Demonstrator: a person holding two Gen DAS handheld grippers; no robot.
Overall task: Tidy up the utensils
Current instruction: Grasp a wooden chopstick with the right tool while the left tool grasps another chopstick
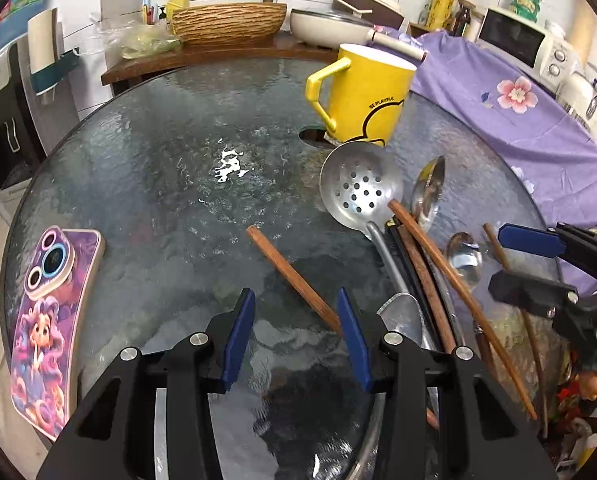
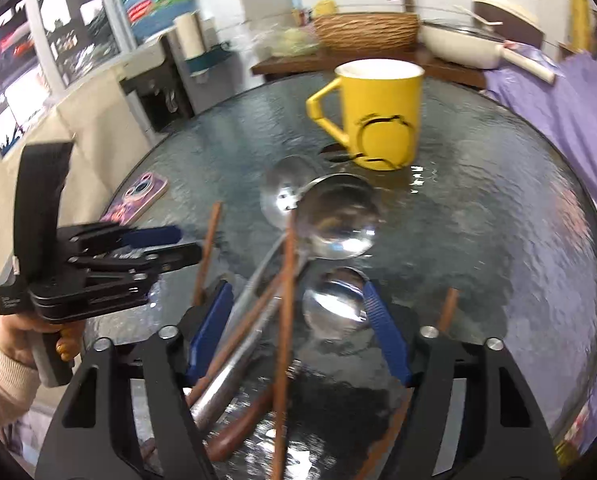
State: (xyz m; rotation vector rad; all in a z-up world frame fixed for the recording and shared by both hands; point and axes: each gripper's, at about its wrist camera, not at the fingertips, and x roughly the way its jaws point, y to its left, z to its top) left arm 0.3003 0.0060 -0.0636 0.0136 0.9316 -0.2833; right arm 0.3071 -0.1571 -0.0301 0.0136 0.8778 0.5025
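Observation:
Utensils lie heaped on a round glass table (image 1: 158, 160): a slotted spoon (image 1: 358, 188), a large spoon (image 1: 430, 188), a small spoon (image 1: 464, 256) and several wooden chopsticks (image 1: 430, 264). A yellow mug (image 1: 362, 96) stands upright behind them. My left gripper (image 1: 296, 336) is open; one lone chopstick (image 1: 290, 276) runs to its right pad, and I cannot tell whether they touch. My right gripper (image 2: 298, 332) is open over the heap, with a chopstick (image 2: 286, 300), the small spoon (image 2: 334, 308) and a metal handle (image 2: 238, 312) between its pads. The mug (image 2: 382, 116) is beyond it.
A phone (image 1: 50, 320) in a purple case lies at the table's left edge. A hole (image 1: 312, 136) sits in the glass by the mug. A purple flowered cloth (image 1: 498, 112) covers the right side. A basket (image 1: 226, 24), a pan (image 1: 330, 28) and a microwave (image 1: 518, 40) stand behind.

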